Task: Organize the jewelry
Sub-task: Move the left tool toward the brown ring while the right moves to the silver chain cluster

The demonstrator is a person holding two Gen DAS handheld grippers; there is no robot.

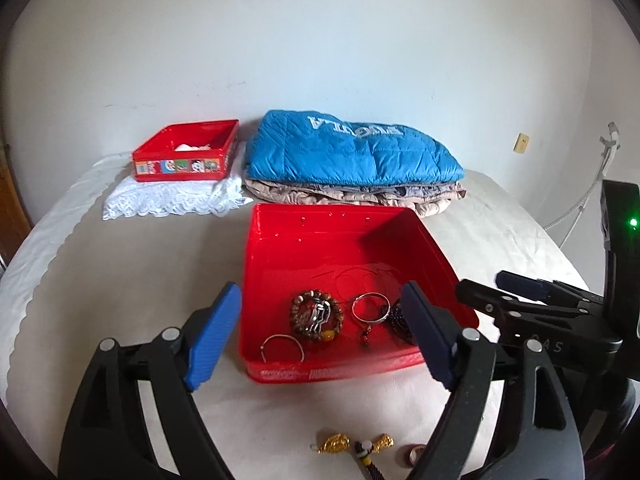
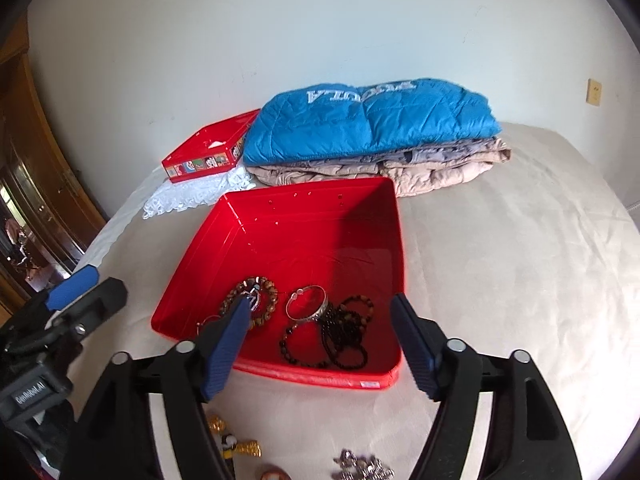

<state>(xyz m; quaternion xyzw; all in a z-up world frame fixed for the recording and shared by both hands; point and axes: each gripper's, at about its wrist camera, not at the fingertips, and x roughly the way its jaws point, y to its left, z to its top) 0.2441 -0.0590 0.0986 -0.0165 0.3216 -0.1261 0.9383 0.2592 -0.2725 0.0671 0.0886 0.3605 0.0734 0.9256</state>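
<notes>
Jewelry is split between the red tray (image 1: 276,240) and the bedcover (image 1: 140,280). I read the left gripper (image 1: 320,336) as wide open and empty, hovering at the tray's near edge. Inside lie a silver bangle (image 1: 282,347), a brown bead bracelet (image 1: 316,316) and dark bead strands (image 2: 346,336). My right gripper (image 2: 320,344) is likewise spread, holding nothing. Gold trinkets (image 1: 336,442) and a silver chain (image 2: 362,466) remain outside, so I judge the task partly done.
</notes>
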